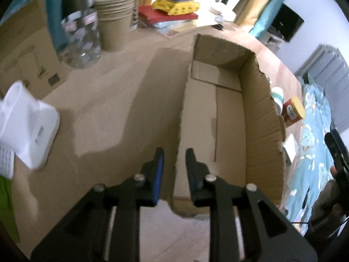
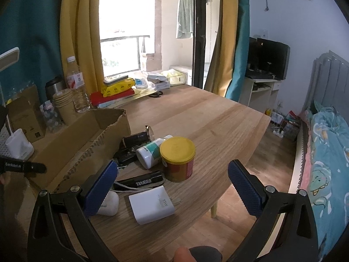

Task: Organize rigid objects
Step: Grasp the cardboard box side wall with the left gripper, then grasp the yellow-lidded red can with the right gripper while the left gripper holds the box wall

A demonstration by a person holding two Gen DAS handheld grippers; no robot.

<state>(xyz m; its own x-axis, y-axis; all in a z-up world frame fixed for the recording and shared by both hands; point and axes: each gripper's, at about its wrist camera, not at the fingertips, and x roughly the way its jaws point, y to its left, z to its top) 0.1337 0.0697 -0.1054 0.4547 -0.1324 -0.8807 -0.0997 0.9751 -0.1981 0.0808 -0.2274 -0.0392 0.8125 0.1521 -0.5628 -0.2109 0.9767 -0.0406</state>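
Note:
An open cardboard box point(image 1: 220, 100) lies on the wooden table, empty inside; it also shows in the right wrist view point(image 2: 72, 139). My left gripper point(image 1: 174, 152) hovers over the box's near left wall, its jaws a narrow gap apart with nothing between them. My right gripper point(image 2: 172, 170) is wide open and empty, above a cluster of objects: a yellow-lidded can point(image 2: 177, 158), a white bottle with a teal label point(image 2: 150, 152), a black flashlight point(image 2: 141, 180), a white charger point(image 2: 151, 205), a white rounded plug point(image 2: 109, 204) and dark items point(image 2: 133, 144) by the box.
Paper cups point(image 1: 115, 19), a clear jar point(image 1: 80, 41), books with a yellow pack point(image 1: 174, 11) stand at the back. A white holder point(image 1: 28, 126) sits left of the box. The table edge point(image 2: 250, 148) and a bed point(image 2: 327, 163) lie to the right.

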